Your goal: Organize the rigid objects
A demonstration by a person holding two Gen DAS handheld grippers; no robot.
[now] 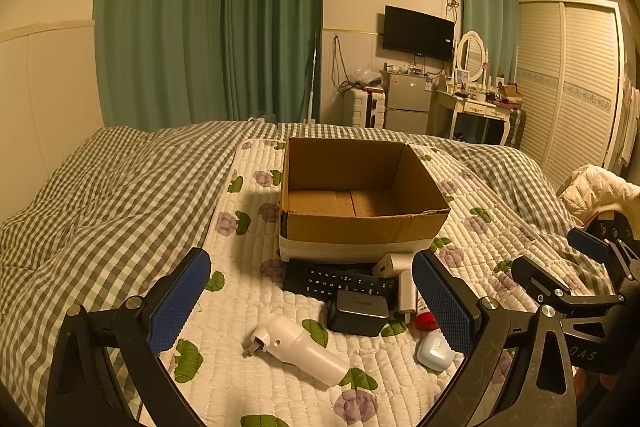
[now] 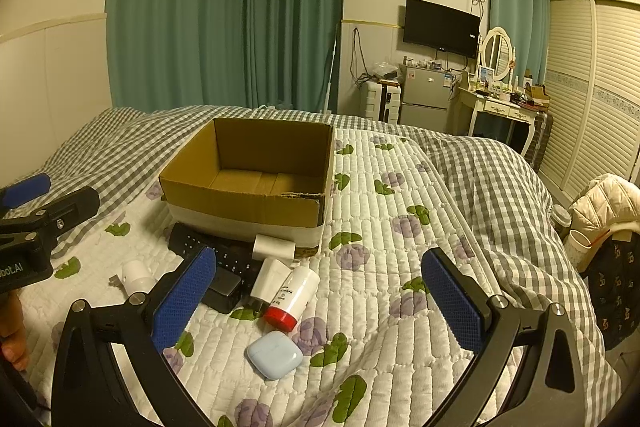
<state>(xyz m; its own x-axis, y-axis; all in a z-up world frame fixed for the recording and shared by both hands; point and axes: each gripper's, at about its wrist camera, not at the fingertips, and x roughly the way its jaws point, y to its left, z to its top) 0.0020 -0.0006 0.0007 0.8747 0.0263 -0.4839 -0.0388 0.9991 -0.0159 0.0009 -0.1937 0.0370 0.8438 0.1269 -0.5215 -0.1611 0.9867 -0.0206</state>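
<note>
An empty cardboard box [image 1: 362, 227] [image 2: 248, 201] sits on a quilted floral mat on the bed. In front of it lie a black remote [image 1: 332, 281] [image 2: 208, 251], a small black box [image 1: 358, 311] [image 2: 224, 291], a white hair-dryer-shaped device [image 1: 400, 275] [image 2: 272, 259], a white cylinder with a plug end [image 1: 300, 351] [image 2: 136, 277], a white tube with a red cap [image 2: 294, 297] [image 1: 425, 317], and a pale blue earbud case [image 2: 274, 355] [image 1: 434, 351]. My left gripper [image 1: 312, 305] hangs open above the items. My right gripper [image 2: 320, 301] is open too, nothing between its fingers.
A grey checked duvet [image 1: 100, 195] covers the bed around the mat [image 2: 400, 267]. A white puffy jacket [image 2: 604, 199] lies over a chair at the right. Green curtains, a small fridge, a dressing table and a wardrobe stand beyond the bed's far edge.
</note>
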